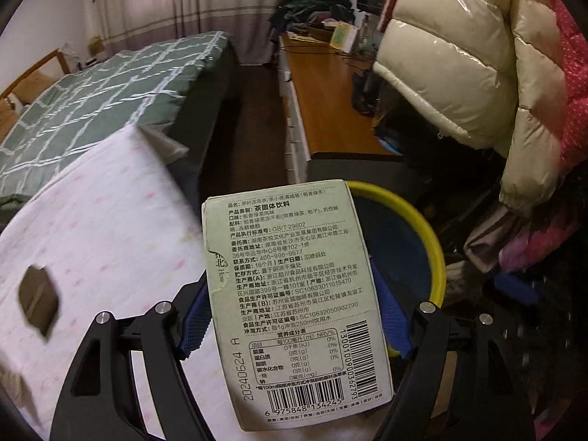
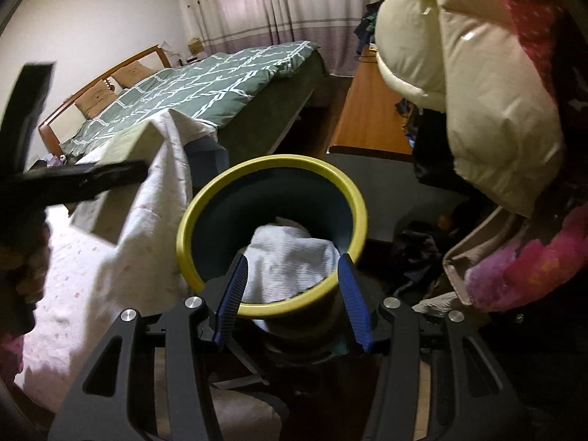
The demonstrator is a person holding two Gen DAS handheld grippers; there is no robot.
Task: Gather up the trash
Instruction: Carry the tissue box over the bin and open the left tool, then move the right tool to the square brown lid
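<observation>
Setting: bedroom; pink-dotted white sheet lower left in the left wrist view, bed with green checked quilt upper left, wooden desk at upper centre.
Left gripper: clamped on a pale green tea carton, blue pads pressing its two long edges; carton fills the lower centre of the left wrist view, printed back facing the camera.
Right gripper: clamped on the near rim of the yellow-rimmed trash bin, rim running between the pads.
Bin contents: crumpled white paper.
Bin position: beyond and right of the carton in the left wrist view.
Step in hand: carrying the carton to the bin.
Next move: centre carton over the opening, then release.
Far right: cream puffer jacket hanging.
</observation>
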